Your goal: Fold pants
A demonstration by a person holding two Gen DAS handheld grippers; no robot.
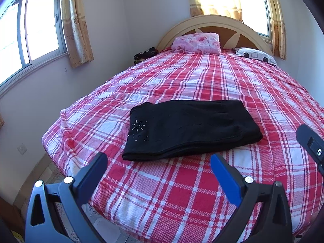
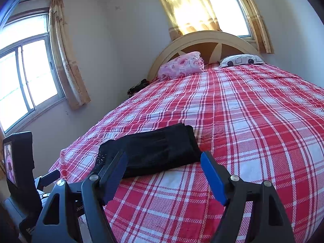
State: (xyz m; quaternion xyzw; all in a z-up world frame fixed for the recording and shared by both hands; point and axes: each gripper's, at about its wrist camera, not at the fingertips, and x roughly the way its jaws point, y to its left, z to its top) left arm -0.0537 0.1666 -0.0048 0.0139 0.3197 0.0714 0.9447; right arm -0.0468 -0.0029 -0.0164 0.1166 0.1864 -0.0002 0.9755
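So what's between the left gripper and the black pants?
Only bare plaid bedsheet separates the left gripper from the folded black pants, per the left wrist view.

A bed covered by a red and white plaid sheet [image 1: 202,182] fills the room, with a curved cream headboard [image 1: 214,21] at its far end. A pink floral pillow [image 1: 197,41] and a white pillow with black spots [image 1: 256,55] lie against the headboard. Yellow curtains [image 1: 76,24] hang beside a bright window [image 1: 30,28] on the side wall.

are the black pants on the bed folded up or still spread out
Folded. The black pants lie as a compact rectangle on the plaid bedspread, stacked layers showing along the near edge.
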